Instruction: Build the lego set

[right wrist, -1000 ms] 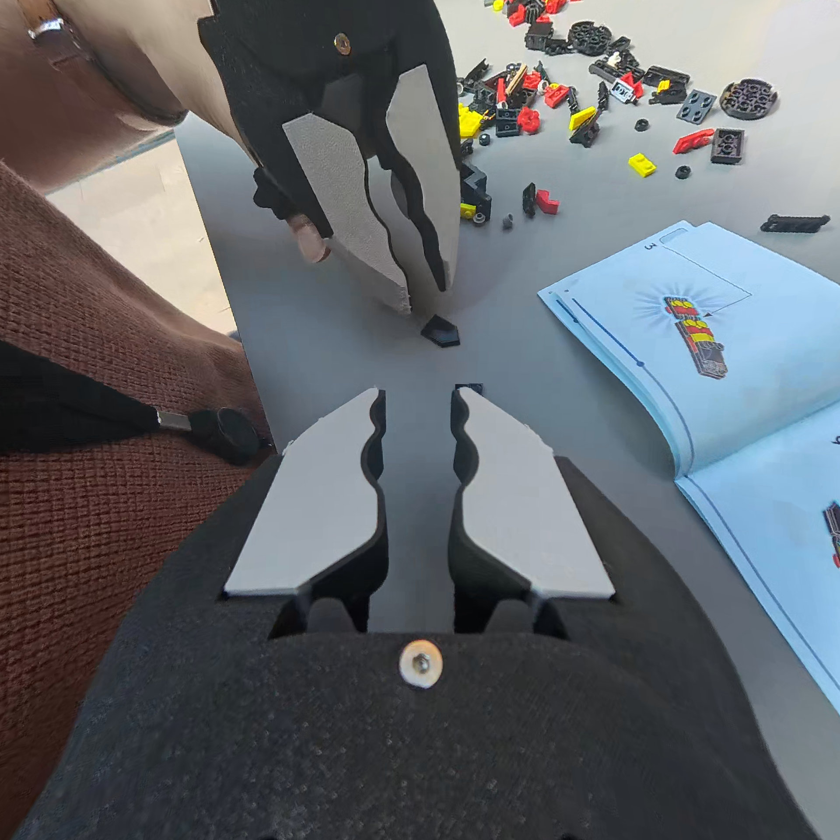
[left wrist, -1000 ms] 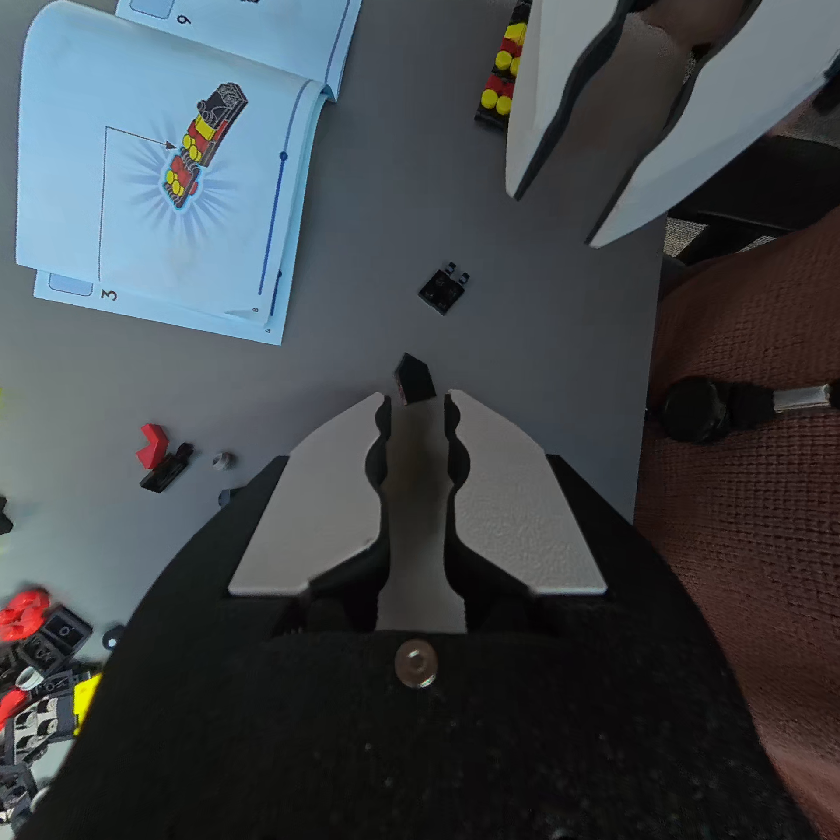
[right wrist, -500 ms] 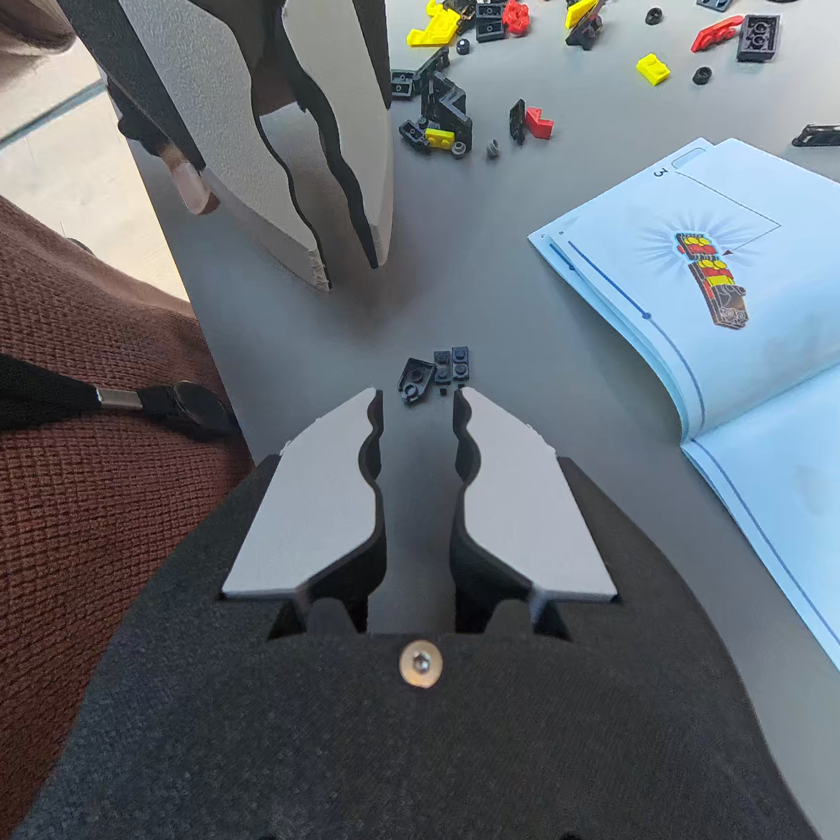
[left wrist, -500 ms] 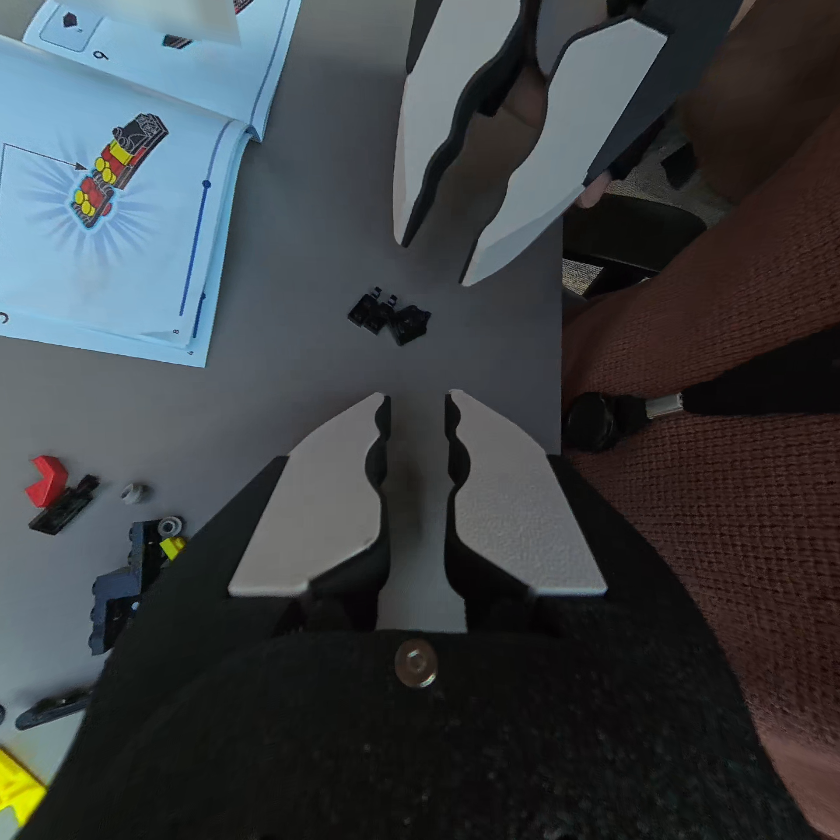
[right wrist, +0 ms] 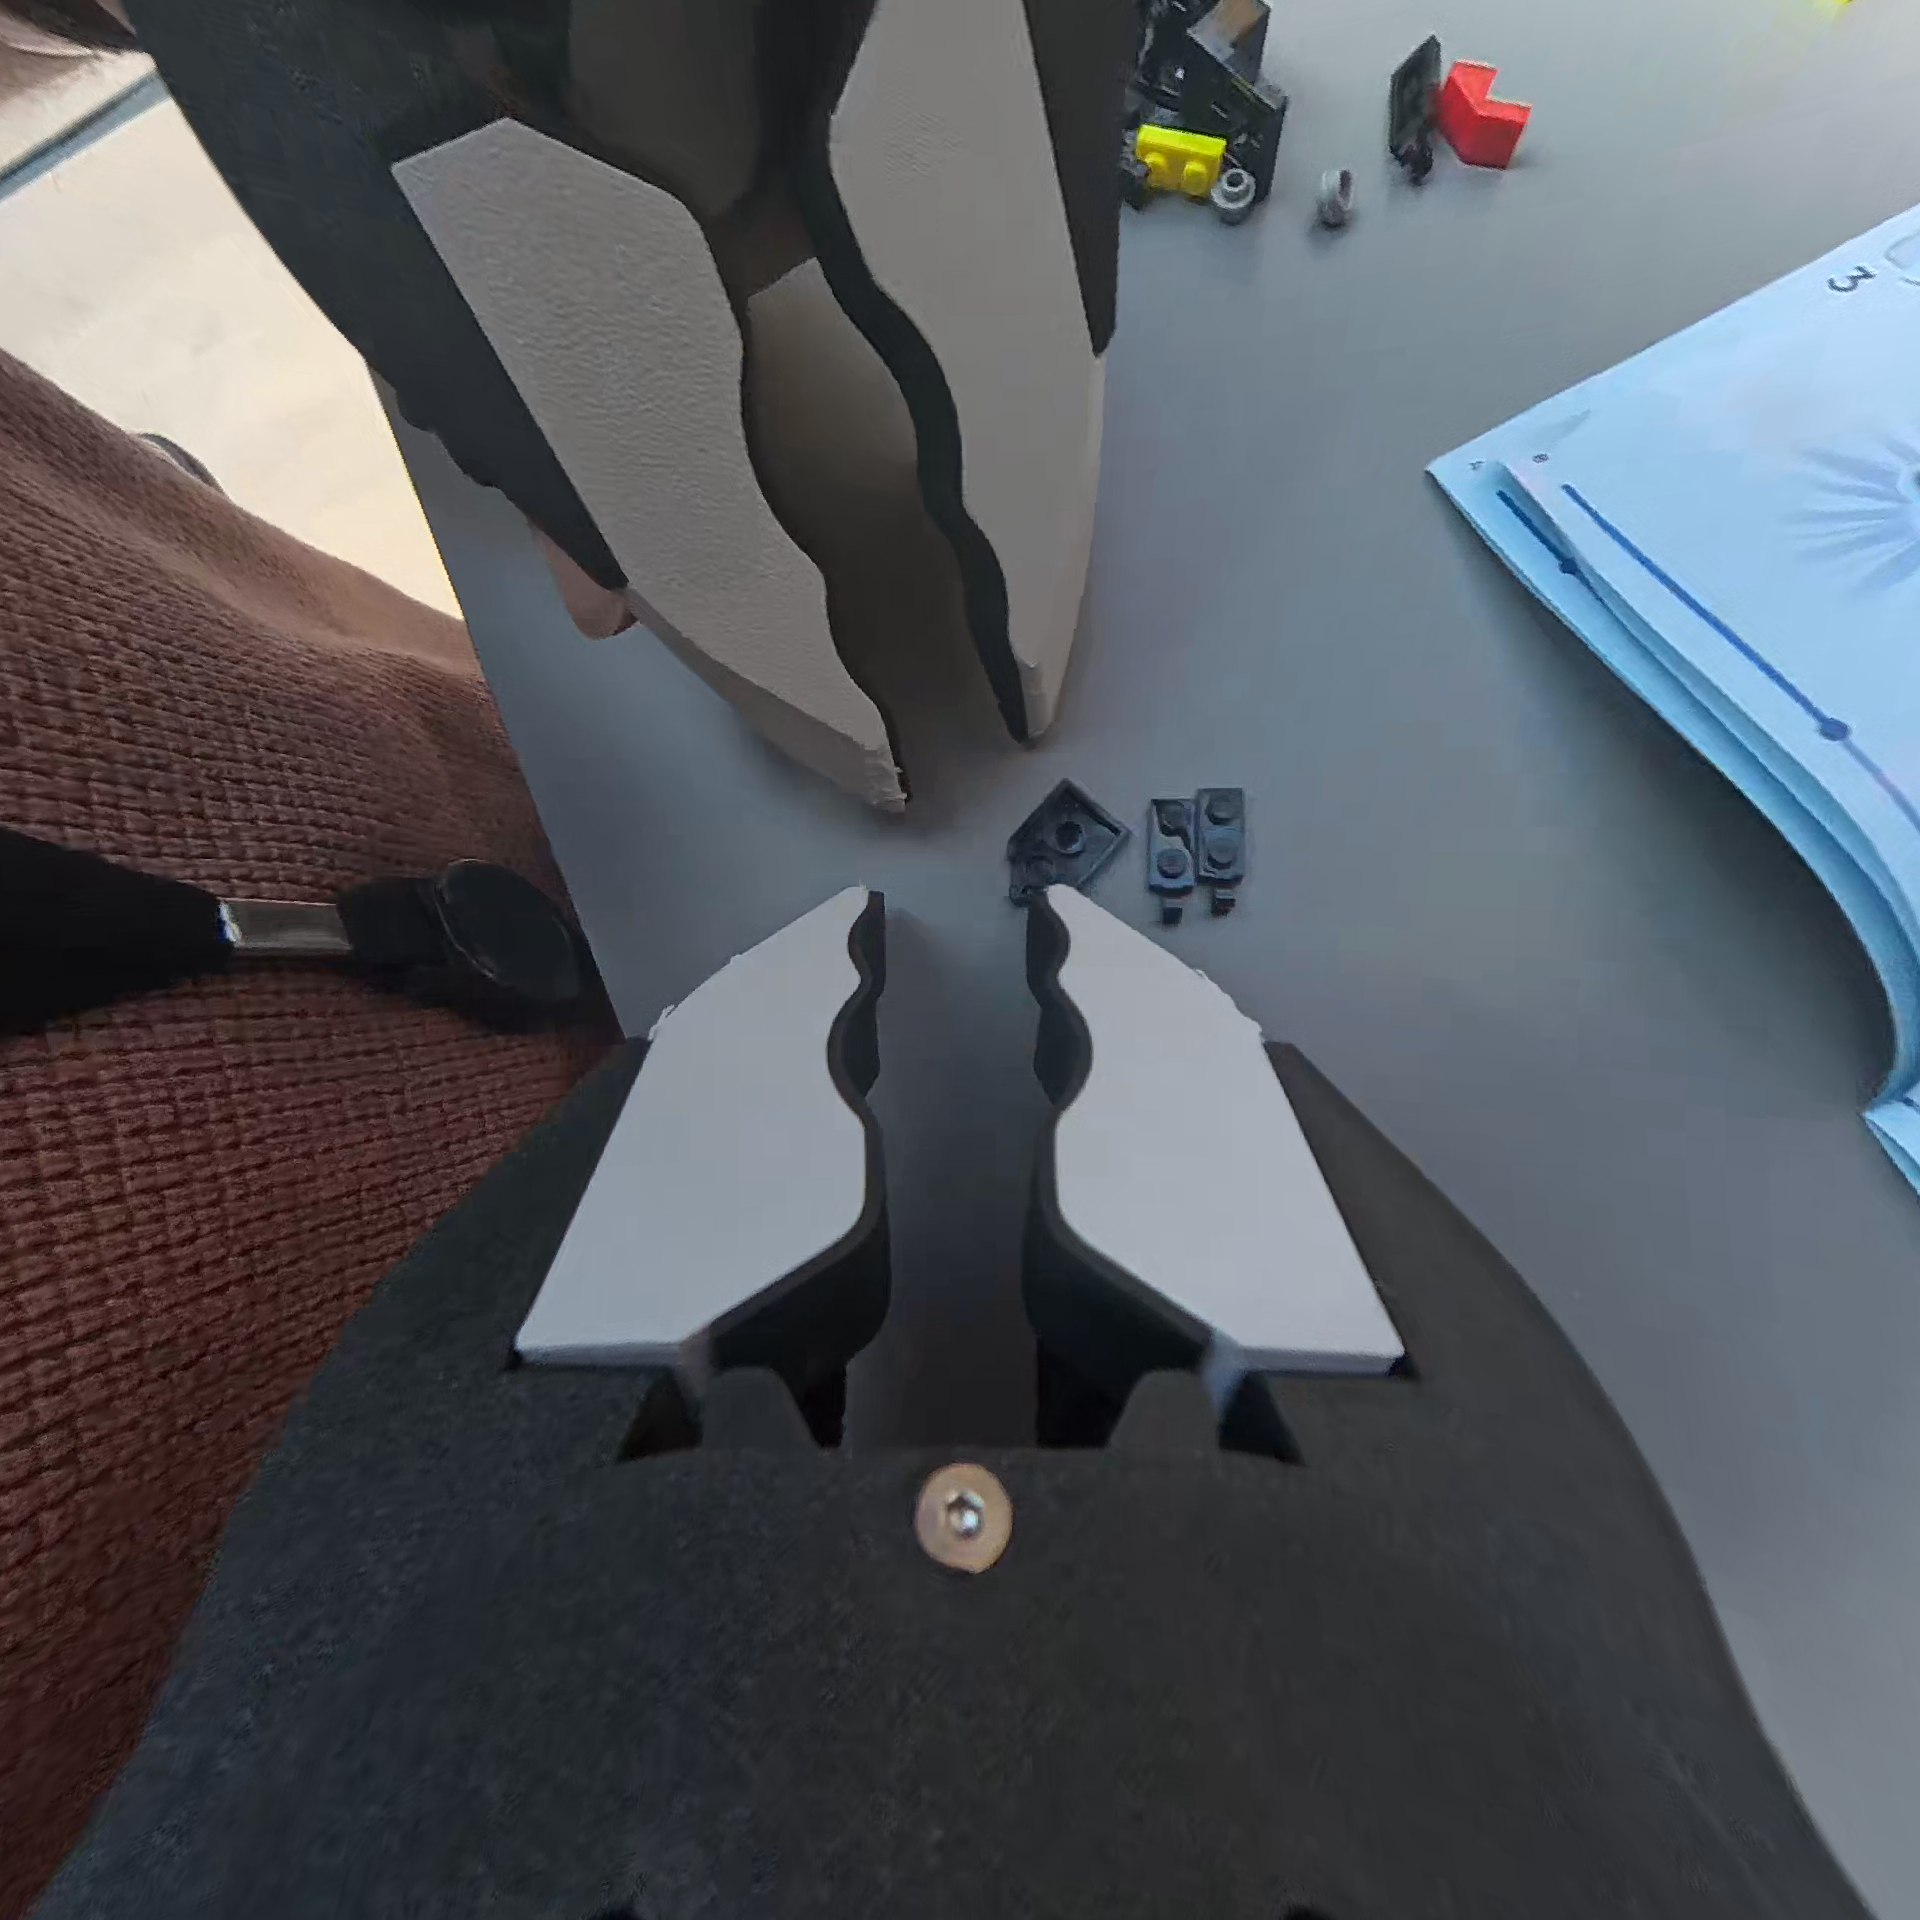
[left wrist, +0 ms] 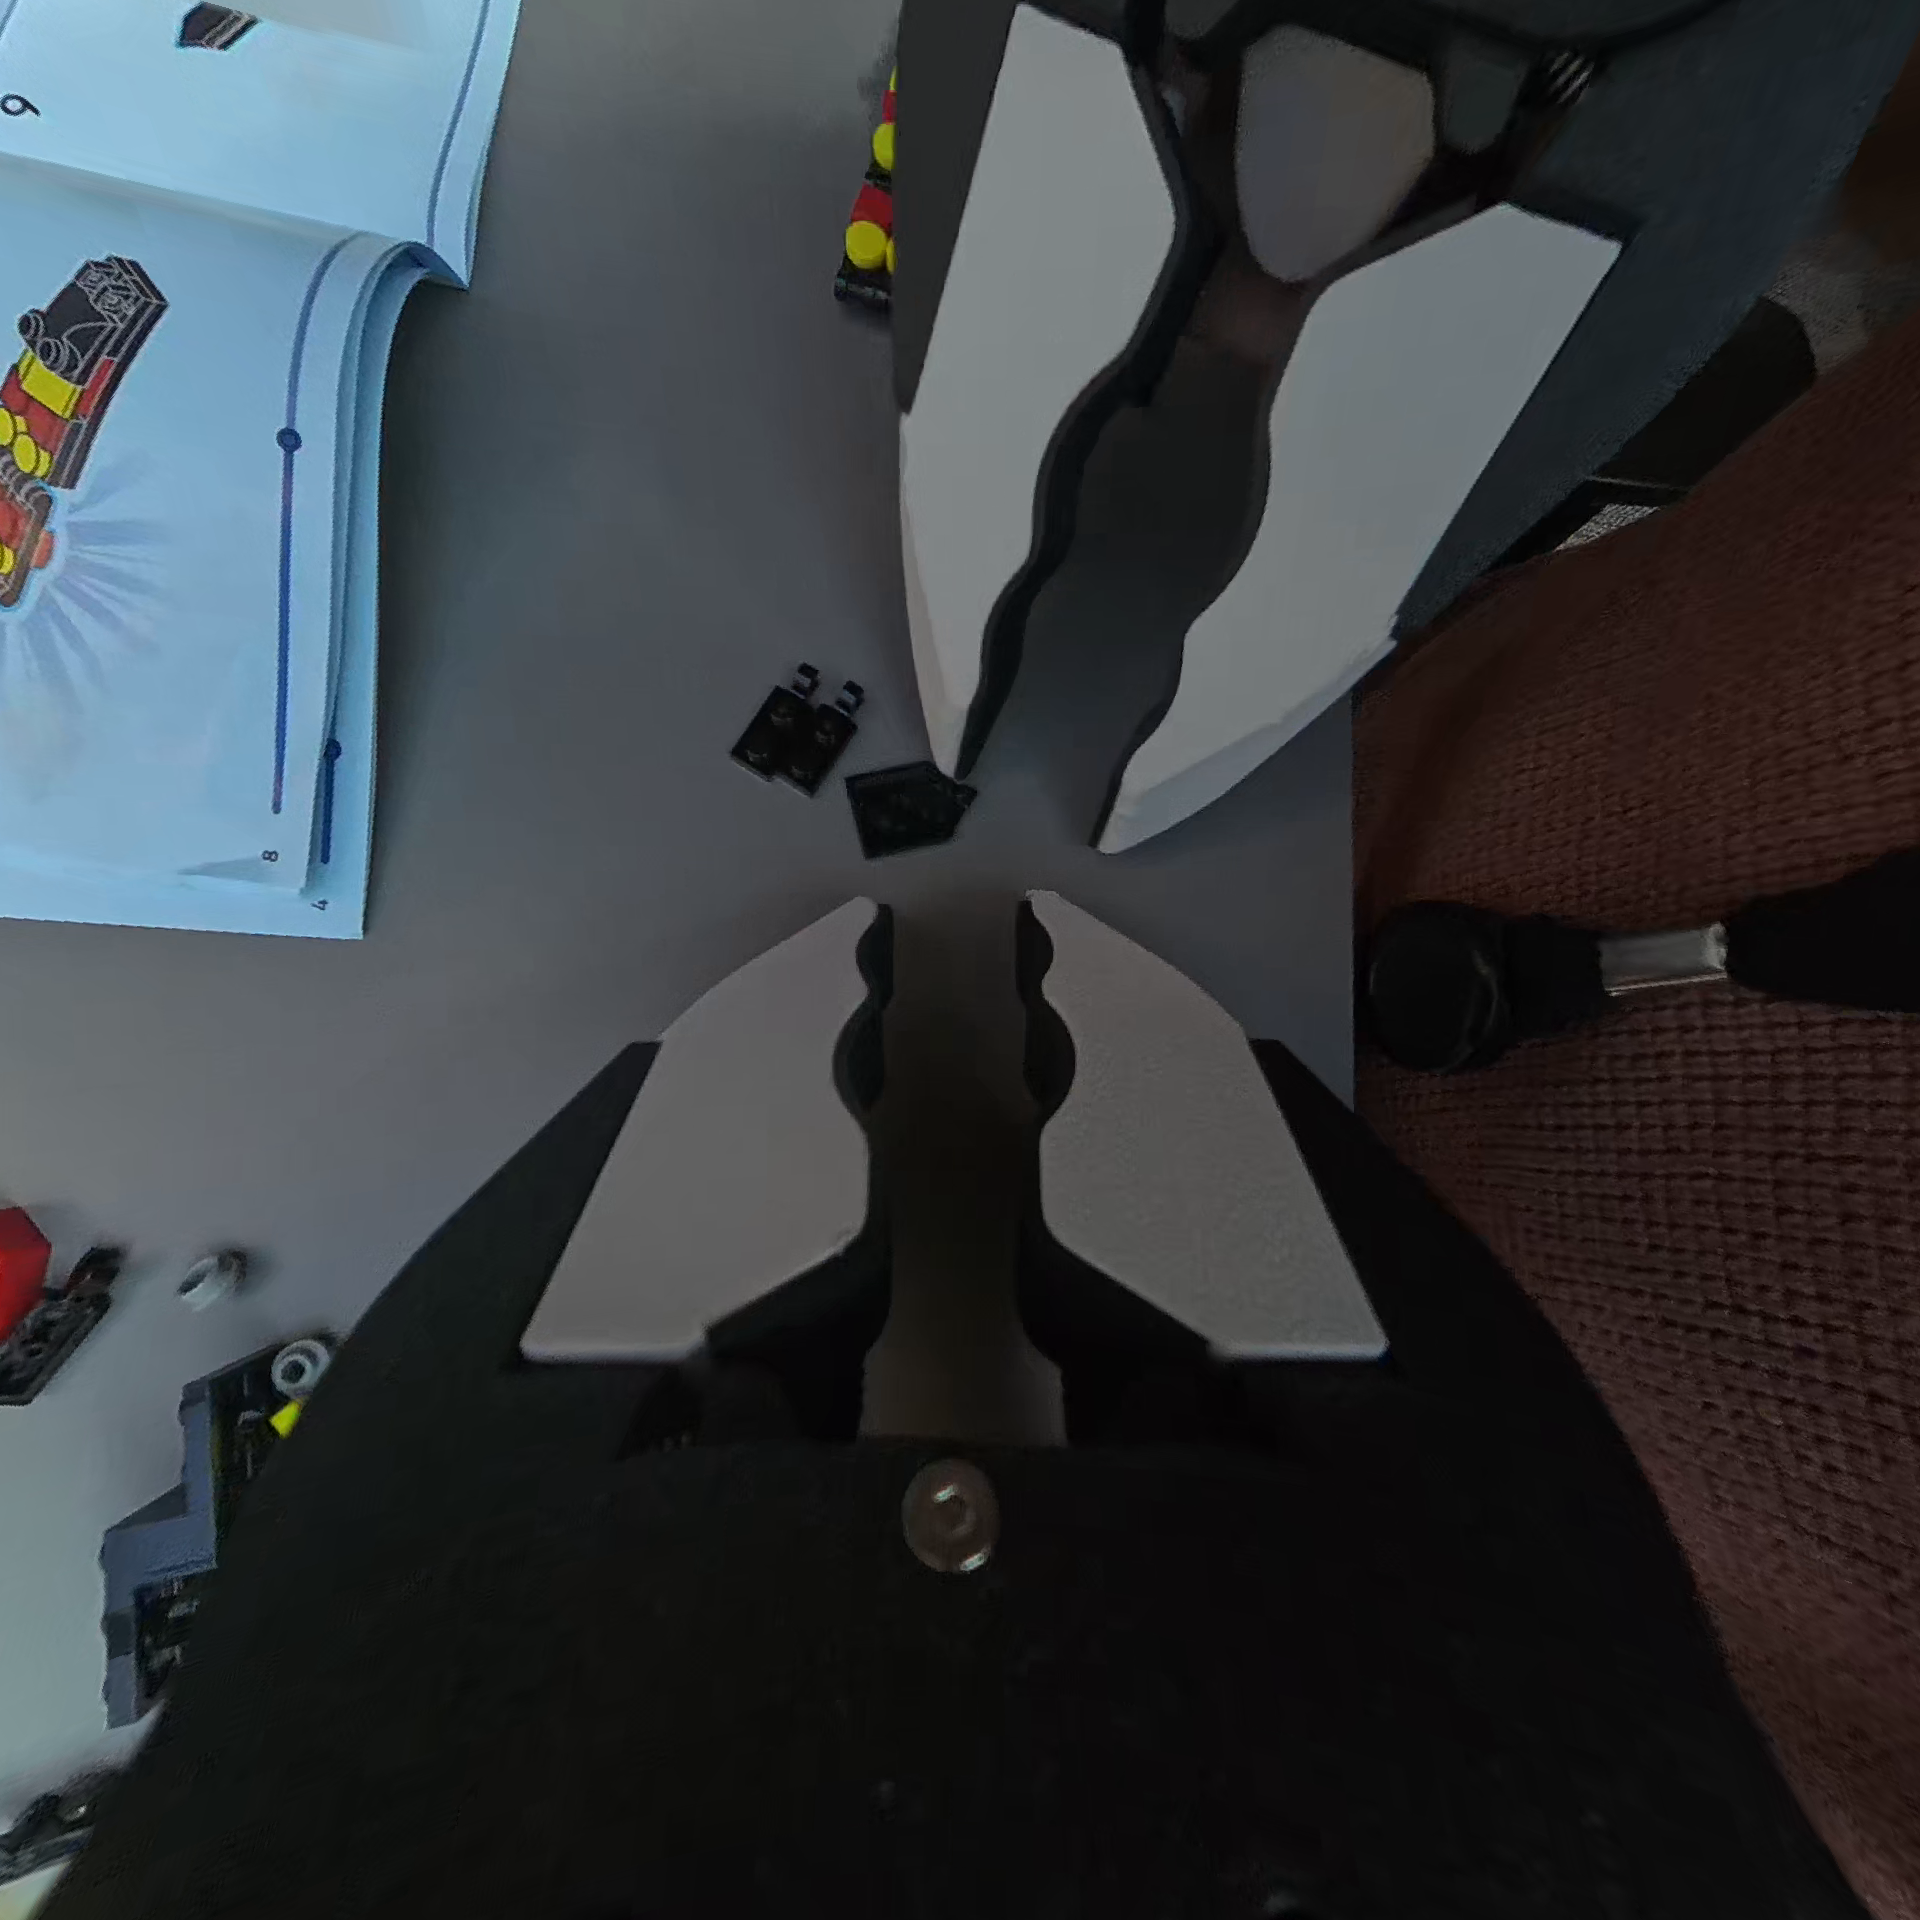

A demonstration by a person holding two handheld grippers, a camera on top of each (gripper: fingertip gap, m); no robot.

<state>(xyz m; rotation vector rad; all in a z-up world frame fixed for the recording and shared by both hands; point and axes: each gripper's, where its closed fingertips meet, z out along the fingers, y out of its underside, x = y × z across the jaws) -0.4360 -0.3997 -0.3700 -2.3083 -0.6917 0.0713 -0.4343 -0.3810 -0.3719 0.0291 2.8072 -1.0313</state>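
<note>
**Two empty grippers meet over a pair of small black pieces**

The work surface is a plain grey table [left wrist: 582, 540], matte and evenly lit, with its near edge running beside a person's rust-brown knitted garment [right wrist: 208, 1091]. Beyond that edge in the right wrist view lies a pale floor [right wrist: 187, 312]; little else of the room shows. No box, tray or bin is in sight (the parts simply lie loose on the tabletop).

The left gripper [left wrist: 951, 899] and the right gripper [right wrist: 954, 902] point at each other near the table edge, tips close but apart. Each has its jaws parted by a narrow gap with nothing between them.

Just beside both sets of tips lie two black pieces: a wedge-shaped black plate [right wrist: 1065, 836] and a black clip plate [right wrist: 1195, 847] with two prongs. They sit just beside each other, flat on the table; whether they touch I cannot tell. One right fingertip sits just next to the wedge plate in the left wrist view.

An open light-blue instruction booklet [left wrist: 187, 499] lies farther in on the table. Beyond it, partly hidden by the right gripper, stands a red, yellow and black assembly [left wrist: 868, 208]. Loose parts lie past the left gripper: a red angled brick [right wrist: 1481, 114], a yellow plate [right wrist: 1174, 166] and small grey round studs [right wrist: 1335, 192].
</note>
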